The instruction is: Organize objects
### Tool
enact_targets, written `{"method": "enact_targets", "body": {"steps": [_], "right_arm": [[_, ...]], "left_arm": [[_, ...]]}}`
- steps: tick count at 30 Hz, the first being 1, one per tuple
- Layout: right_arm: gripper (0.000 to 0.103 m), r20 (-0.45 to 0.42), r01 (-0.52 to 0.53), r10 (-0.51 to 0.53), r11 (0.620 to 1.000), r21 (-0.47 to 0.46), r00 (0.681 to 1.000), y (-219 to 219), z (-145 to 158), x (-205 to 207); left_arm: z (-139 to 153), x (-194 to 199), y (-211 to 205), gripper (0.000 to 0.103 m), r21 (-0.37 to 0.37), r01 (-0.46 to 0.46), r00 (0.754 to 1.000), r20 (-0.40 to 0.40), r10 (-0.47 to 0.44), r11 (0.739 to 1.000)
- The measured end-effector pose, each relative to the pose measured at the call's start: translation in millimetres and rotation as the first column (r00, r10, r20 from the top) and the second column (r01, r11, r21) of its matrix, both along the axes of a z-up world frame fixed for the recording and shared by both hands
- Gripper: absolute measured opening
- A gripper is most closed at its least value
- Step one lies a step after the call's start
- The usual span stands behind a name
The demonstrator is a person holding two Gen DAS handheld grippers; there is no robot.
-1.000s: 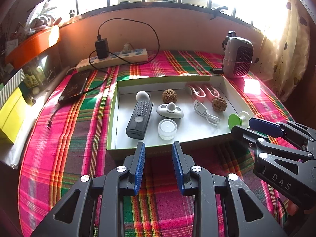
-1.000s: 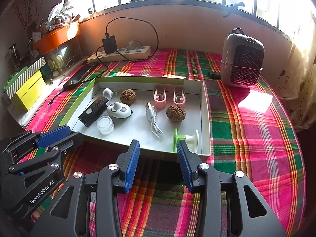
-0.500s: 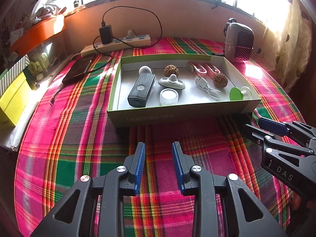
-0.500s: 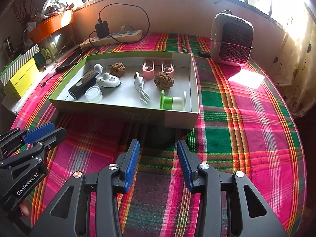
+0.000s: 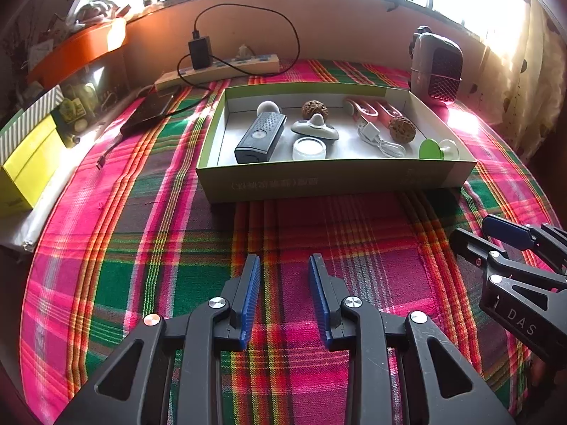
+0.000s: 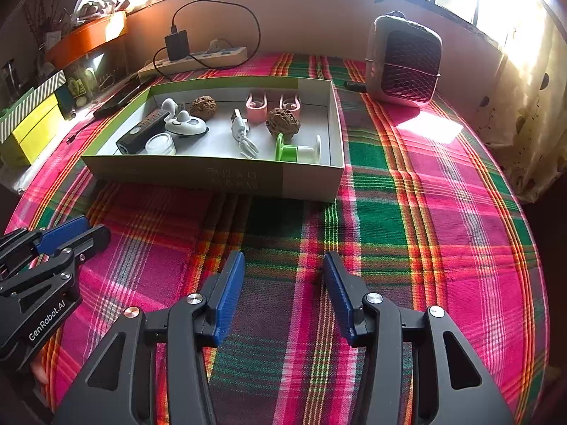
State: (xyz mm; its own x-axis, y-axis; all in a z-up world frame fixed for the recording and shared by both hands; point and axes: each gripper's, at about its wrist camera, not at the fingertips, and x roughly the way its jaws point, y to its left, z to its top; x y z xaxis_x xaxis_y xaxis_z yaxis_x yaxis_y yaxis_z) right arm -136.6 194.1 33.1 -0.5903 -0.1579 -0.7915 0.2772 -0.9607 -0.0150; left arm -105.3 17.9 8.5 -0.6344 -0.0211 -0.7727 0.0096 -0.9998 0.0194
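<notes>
A: What has changed since a second ago?

B: Both grippers have pulled back from the box [image 5: 336,177]. A second ago their tips were at its near wall; now a wide band of plaid tablecloth [image 5: 141,248] lies between them and it. The box and its contents have not moved.

A: And the fingers?

B: The left gripper [image 5: 283,294] has its blue pads parted with a moderate gap, holding nothing. The right gripper [image 6: 283,294] is spread a little wider, also holding nothing. Each shows at the side of the other's view, low over the cloth.

A: How much room is there around the box?

B: The near half of the table is bare cloth. To the right of the box the cloth runs free to the table's right edge, apart from the small heater [image 6: 404,60] near the far right corner. On the left a dark phone [image 5: 150,111] lies near the box, and a power strip [image 5: 219,71] sits along the far edge.

A: What is inside?

B: From its left end: a black gadget [image 5: 260,138] with a white ball at its far tip, a clear round jar [image 5: 309,148], a grey-white dish-shaped piece [image 5: 314,127], a walnut [image 5: 312,109], a white cable [image 5: 379,140], two pink clips [image 5: 368,109], a second walnut [image 5: 402,129], and a green-and-white spool [image 5: 437,149] in the near right corner.
</notes>
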Motion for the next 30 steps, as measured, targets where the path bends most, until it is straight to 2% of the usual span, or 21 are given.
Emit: {"method": "enact_targets", "body": {"steps": [8, 30], "right_arm": [[0.056, -0.006, 0.026, -0.026, 1.000, -0.002, 1.000, 5.0, -1.4, 7.3], [0.056, -0.005, 0.025, -0.025, 1.000, -0.002, 1.000, 5.5, -2.0, 10.0]], "left_arm": [[-0.1, 5.4, 2.6, 0.027, 0.001, -0.025, 1.000, -0.001, 0.025, 1.000], [-0.2, 9.1, 2.5, 0.027, 0.007, -0.031, 1.000, -0.002, 0.031, 1.000]]}}
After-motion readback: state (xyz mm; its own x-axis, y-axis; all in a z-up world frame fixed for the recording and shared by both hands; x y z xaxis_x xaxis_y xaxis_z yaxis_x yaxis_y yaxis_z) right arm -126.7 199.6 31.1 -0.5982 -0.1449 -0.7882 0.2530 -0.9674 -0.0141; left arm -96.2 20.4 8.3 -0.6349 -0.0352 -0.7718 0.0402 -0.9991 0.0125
